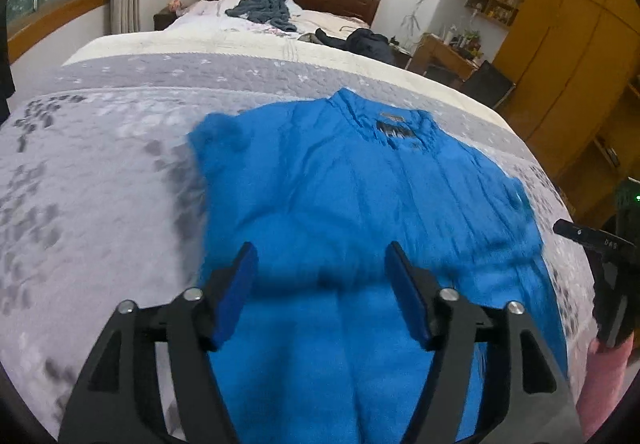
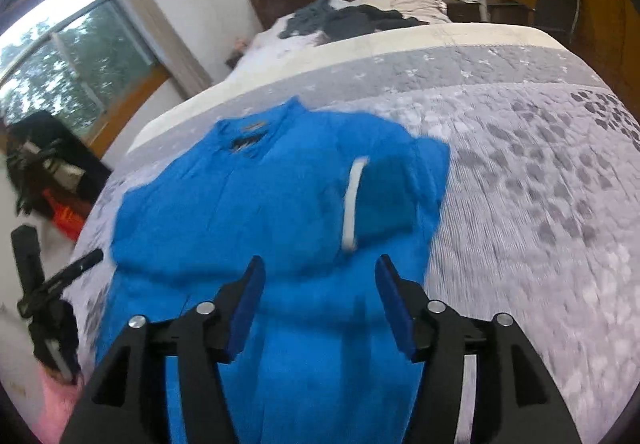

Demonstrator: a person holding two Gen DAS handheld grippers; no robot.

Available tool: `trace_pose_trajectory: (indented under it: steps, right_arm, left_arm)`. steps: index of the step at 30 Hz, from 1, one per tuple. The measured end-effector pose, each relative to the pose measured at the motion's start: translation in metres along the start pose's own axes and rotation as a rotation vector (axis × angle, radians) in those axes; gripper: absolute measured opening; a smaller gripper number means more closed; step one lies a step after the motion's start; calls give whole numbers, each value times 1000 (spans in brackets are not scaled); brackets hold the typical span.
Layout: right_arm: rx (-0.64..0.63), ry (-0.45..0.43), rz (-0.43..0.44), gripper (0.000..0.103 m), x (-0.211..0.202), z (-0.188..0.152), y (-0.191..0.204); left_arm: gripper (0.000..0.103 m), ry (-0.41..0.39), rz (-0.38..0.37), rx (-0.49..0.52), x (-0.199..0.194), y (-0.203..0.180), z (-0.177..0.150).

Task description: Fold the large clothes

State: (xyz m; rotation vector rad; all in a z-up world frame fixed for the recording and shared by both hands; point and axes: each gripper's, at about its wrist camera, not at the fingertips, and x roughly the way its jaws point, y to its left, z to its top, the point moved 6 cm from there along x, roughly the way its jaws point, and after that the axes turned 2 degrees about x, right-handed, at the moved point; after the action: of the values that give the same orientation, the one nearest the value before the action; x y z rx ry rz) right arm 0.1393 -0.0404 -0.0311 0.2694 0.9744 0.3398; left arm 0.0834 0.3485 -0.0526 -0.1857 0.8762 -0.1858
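Both the left gripper [image 1: 320, 296] and right gripper [image 2: 320, 304] hover with jaws spread wide and empty above the blue jacket [image 1: 360, 184] on the bed [image 1: 100, 164].

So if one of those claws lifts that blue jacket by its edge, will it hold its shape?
Probably not. The blue jacket lies soft and creased on the quilt, so it would likely droop. It looks thin, probably light. One sleeve is folded across it and might swing loose.
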Motion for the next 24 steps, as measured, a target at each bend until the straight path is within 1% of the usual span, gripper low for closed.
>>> trace_pose_trajectory:
  steps: [2,4,6,7,11,14,16,21,23,24]
  right_arm:
    - [-16,26,12,63,-17,-28,0]
    - [-24,49,19,64,-30,-55,-2]
    - [-29,56,24,65,-42,-78,-4]
    - [-32,60,24,66,-51,-94,-5]
    - [-59,54,5,72,-73,-140,-3]
    - [-61,68,23,73,-81,-172,1]
    - [-47,84,28,73,-82,-187,0]
    - [6,105,40,73,-86,-218,-9]
    - [21,121,43,73,-85,-229,-11]
    - [25,128,47,73,-85,-234,-11]
  left_arm:
    - [70,19,17,10,-18,7,-20]
    - [71,53,23,1,-40,18,-51]
    - [71,94,13,-33,-57,29,-83]
    - [71,109,8,-52,-63,33,-95]
    - [72,144,-16,-123,-87,44,-143]
    - [73,171,-42,-147,-93,42,-169]
    - [73,193,-71,-162,-97,40,-188]
    - [73,242,-155,-197,-98,31,-216]
    - [73,260,-171,-200,-93,27,-223]
    - [73,261,-166,-199,-92,26,-224]
